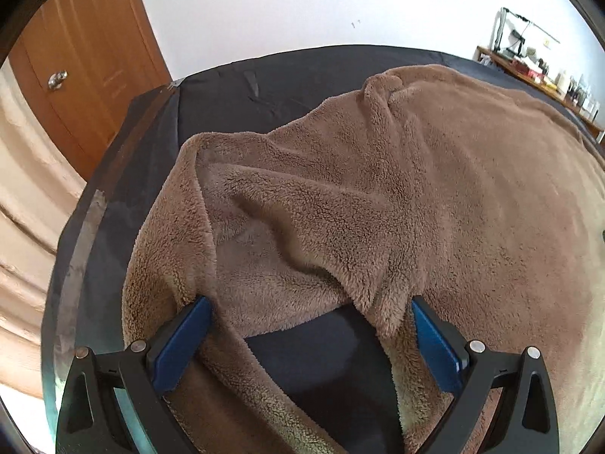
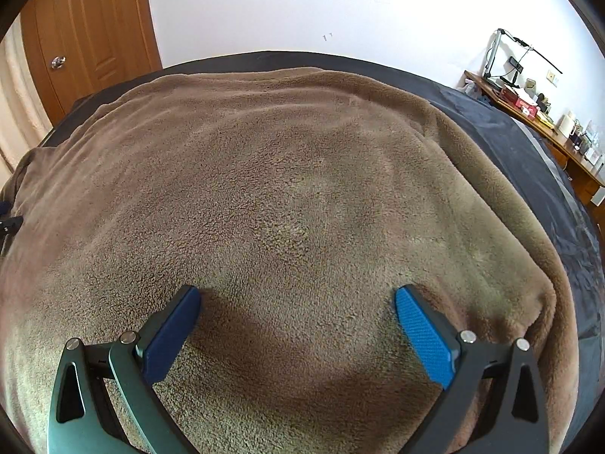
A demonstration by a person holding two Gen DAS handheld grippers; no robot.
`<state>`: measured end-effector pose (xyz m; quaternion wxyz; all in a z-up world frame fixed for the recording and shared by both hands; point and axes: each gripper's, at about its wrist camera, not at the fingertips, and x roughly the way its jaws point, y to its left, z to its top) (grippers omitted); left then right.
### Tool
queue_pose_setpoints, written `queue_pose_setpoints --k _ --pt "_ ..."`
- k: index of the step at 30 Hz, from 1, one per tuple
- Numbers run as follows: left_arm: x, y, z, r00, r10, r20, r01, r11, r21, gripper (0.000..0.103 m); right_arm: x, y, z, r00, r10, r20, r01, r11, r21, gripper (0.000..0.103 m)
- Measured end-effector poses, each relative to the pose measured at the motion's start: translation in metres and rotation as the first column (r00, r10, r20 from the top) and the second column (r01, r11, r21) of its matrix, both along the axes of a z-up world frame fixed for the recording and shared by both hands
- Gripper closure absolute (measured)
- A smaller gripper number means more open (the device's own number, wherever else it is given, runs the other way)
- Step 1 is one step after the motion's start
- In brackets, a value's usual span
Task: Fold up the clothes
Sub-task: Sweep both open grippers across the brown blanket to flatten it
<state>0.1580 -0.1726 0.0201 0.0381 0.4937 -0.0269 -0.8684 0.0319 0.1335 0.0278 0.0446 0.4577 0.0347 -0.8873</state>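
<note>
Covering most of the dark-sheeted bed [image 2: 537,143], your brown fleece garment [image 2: 287,189] bunches near its left edge, door [image 1: 87,75] beyond. Your left gripper [image 1: 310,317] gapes wide over a fold; your right gripper [image 2: 298,302], equally spread, holds nothing.

Bright, even daylight; sharp focus; heavy fisheye bend, dark vignette at corners.

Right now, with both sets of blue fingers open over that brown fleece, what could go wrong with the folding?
The left gripper straddles a rumpled flap of the brown fleece; closing there may pinch several layers and fold unevenly. The right gripper sits over flat mid-cloth, away from any edge, so its fingers might slip off or grab nothing. Near the table edge, a pull might drag the fleece off.
</note>
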Motion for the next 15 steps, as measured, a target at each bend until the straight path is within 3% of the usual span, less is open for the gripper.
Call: queue_pose_setpoints --k 7,10,15 --pt "0.029 0.012 0.024 0.995 0.083 -0.053 -0.083 0.997 0.006 0.0 -0.003 -0.001 0.0 1.0 -0.002 -0.003 0.002 1.0 -0.002 0.001" --pt "0.035 0.044 0.044 0.996 -0.005 -0.087 0.012 0.996 0.086 0.0 -0.005 0.0 0.0 1.0 -0.003 -0.003 0.003 1.0 -0.004 0.001" --pt "0.024 0.105 0.06 0.985 -0.148 -0.091 0.163 0.969 0.186 0.0 -0.007 0.0 0.0 1.0 -0.002 -0.004 0.002 1.0 -0.005 0.001"
